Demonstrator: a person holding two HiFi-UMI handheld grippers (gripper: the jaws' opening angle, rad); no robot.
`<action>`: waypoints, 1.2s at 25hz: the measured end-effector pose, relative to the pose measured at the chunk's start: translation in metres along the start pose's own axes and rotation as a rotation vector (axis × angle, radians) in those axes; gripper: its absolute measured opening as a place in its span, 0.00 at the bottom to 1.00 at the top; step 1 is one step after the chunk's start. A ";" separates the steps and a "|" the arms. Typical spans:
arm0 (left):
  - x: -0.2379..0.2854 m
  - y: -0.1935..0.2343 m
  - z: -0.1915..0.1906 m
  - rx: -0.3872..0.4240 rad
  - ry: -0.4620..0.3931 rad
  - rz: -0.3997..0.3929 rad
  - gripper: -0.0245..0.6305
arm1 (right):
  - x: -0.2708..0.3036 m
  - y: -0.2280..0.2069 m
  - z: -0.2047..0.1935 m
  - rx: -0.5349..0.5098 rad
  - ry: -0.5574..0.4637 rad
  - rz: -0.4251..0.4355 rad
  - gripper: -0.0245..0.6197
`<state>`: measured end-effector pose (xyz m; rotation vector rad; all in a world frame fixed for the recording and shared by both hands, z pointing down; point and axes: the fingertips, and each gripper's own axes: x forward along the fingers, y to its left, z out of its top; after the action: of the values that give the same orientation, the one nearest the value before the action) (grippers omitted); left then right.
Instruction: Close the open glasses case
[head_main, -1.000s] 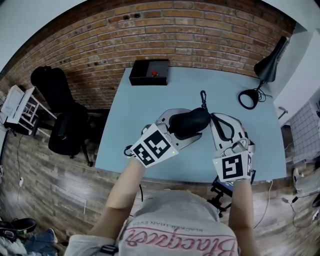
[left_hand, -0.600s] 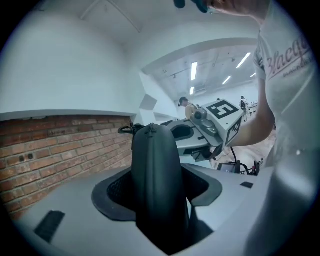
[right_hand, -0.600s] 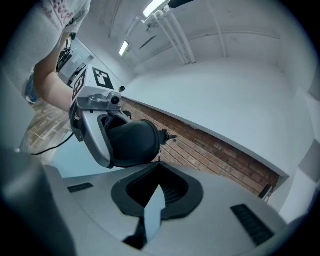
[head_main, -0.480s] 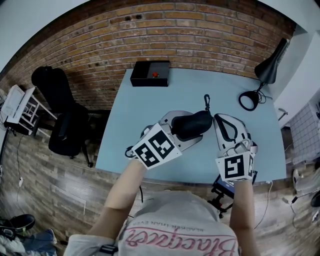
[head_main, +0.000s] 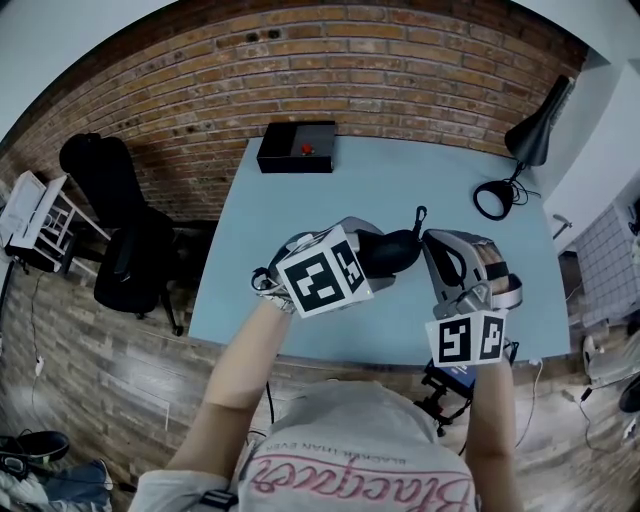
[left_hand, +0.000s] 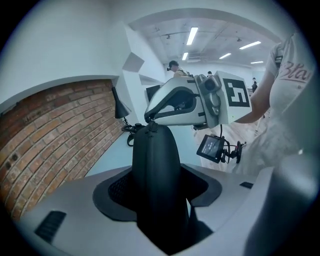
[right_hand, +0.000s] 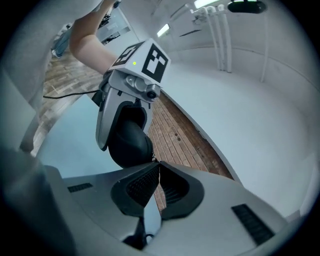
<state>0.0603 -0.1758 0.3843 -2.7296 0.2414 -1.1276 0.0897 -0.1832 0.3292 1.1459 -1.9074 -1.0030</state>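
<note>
The black glasses case (head_main: 395, 246) is held up over the light blue table (head_main: 300, 215), and my left gripper (head_main: 380, 262) is shut on its body. In the left gripper view the case (left_hand: 155, 170) stands upright between the pads of my left gripper (left_hand: 157, 195). My right gripper (head_main: 432, 243) is shut, with its tips at the case's right end, on what looks like the zipper pull. In the right gripper view the right gripper (right_hand: 159, 167) meets the case (right_hand: 129, 141) at its end. A strap loop (head_main: 420, 215) sticks up from that end.
A black box with a red button (head_main: 297, 147) sits at the table's far edge by the brick wall. A black desk lamp (head_main: 530, 135) and its round base (head_main: 493, 200) are at the far right. A black chair (head_main: 130, 262) stands left of the table.
The left gripper has tipped further downward with the case and shifted a little right. The strap loop has moved right and lower. The right gripper has rolled in place.
</note>
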 end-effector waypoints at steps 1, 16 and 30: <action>0.001 0.000 -0.003 0.006 0.026 -0.004 0.44 | 0.001 0.002 0.001 -0.044 0.008 0.006 0.07; 0.012 0.002 -0.029 0.031 0.165 0.023 0.45 | 0.015 0.023 0.011 -0.251 0.046 0.018 0.07; -0.006 0.014 -0.006 -0.286 -0.358 0.052 0.45 | -0.009 -0.023 -0.008 0.858 -0.202 0.044 0.20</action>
<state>0.0507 -0.1888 0.3813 -3.0886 0.4476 -0.6116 0.1085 -0.1845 0.3113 1.4742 -2.6175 -0.2417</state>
